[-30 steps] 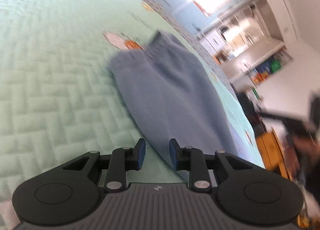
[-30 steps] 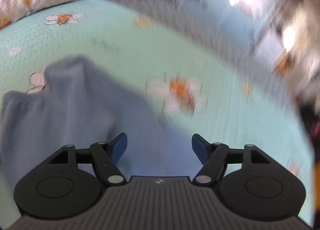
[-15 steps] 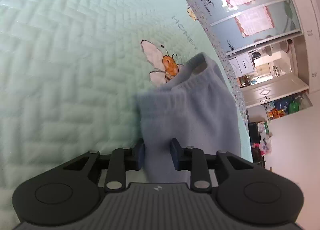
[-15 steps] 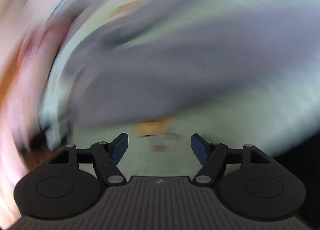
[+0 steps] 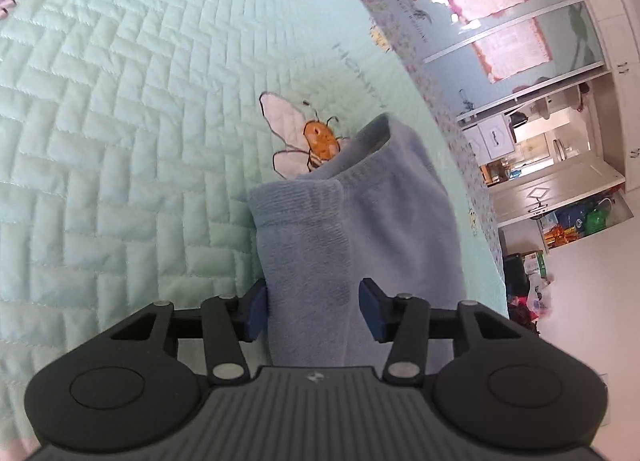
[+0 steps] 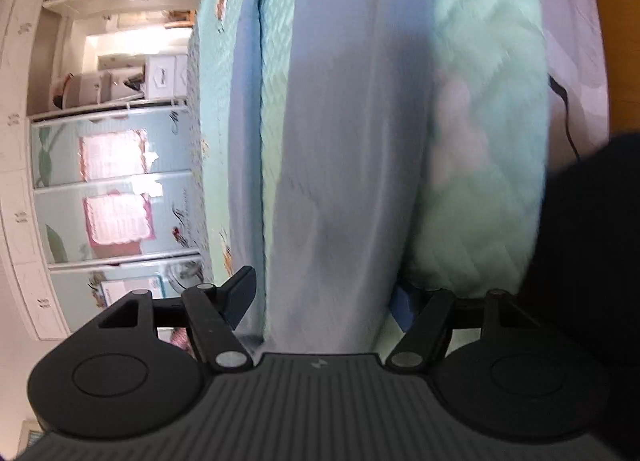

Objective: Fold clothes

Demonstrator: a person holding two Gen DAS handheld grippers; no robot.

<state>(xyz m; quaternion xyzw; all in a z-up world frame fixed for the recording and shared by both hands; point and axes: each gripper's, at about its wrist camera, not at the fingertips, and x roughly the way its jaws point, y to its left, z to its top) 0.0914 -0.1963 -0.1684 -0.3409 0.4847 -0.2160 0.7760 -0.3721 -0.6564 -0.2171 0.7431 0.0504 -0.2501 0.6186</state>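
A light blue garment (image 5: 380, 229) with an elastic waistband lies on the mint green quilted bedspread (image 5: 120, 141). My left gripper (image 5: 314, 313) is open. A raised fold of the garment sits between its blue pads, just short of the waistband. In the right wrist view the picture is rolled sideways and blurred. There the same blue garment (image 6: 340, 141) runs up the middle over the bedspread (image 6: 480, 221). My right gripper (image 6: 322, 303) stands wide open, and the cloth passes between its fingers. I cannot tell whether the pads touch it.
A bee print (image 5: 316, 141) lies just beyond the waistband. The bed's edge drops toward a wardrobe with sliding doors (image 5: 500, 21) and an open doorway (image 5: 560, 165). A black cable (image 6: 564, 121) and a dark shape (image 6: 592, 261) sit at the right.
The left fingers have spread wider around the fold after staying narrow in both earlier frames. The right gripper swung fast, rolled sideways and now has the garment between its fingers.
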